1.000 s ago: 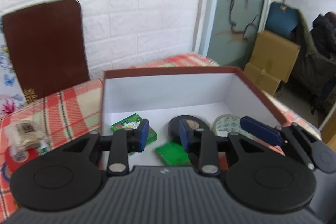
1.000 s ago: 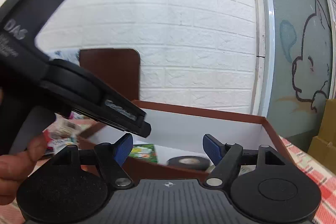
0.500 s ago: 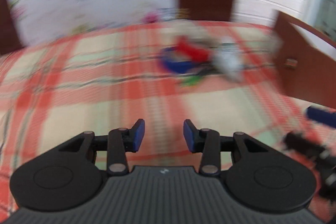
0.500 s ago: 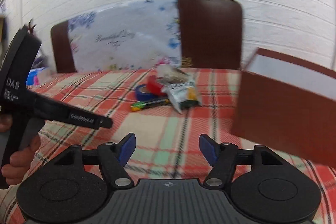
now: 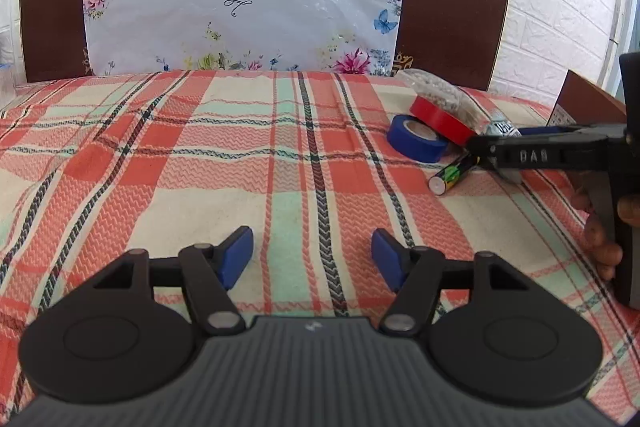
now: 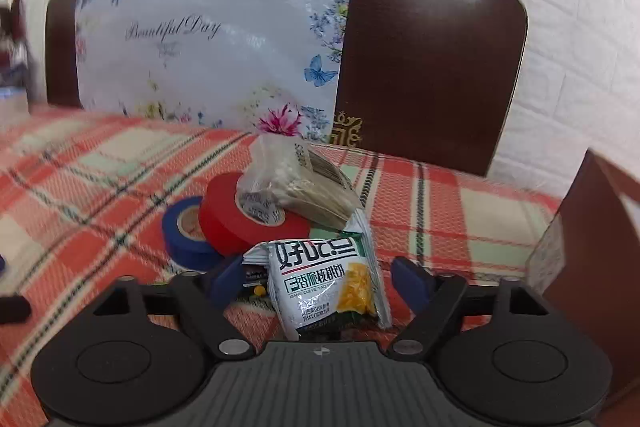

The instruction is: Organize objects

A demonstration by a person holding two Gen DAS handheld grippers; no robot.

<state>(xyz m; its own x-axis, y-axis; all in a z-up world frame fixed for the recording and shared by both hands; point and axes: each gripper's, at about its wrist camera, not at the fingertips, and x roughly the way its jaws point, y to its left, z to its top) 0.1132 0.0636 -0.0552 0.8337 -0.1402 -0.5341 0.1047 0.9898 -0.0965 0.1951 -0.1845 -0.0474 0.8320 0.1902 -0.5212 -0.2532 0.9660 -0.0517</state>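
In the right wrist view a silver snack packet (image 6: 328, 283) lies on the checked tablecloth between the jaws of my right gripper (image 6: 320, 283), which are closing; the pads stand close beside its edges without visibly pressing. Behind it sit a red tape roll (image 6: 248, 223), a blue tape roll (image 6: 180, 231) and a clear bag of beige pieces (image 6: 296, 183). My left gripper (image 5: 312, 257) hovers over bare cloth, its jaws opening with nothing between them. From there the right gripper (image 5: 540, 155) shows side-on beside the blue tape roll (image 5: 418, 143), red tape roll (image 5: 438, 119) and a battery (image 5: 450, 175).
A brown box (image 6: 592, 227) stands at the right edge of the table, also seen as the brown box (image 5: 584, 99). A hand (image 5: 600, 227) holds the right gripper. Two brown chair backs and a flowered plastic sheet (image 5: 248, 7) stand behind the table.
Both grippers have swung left from the box to the table. The left jaws have widened over bare cloth. The right jaws have narrowed and come down around the snack packet.
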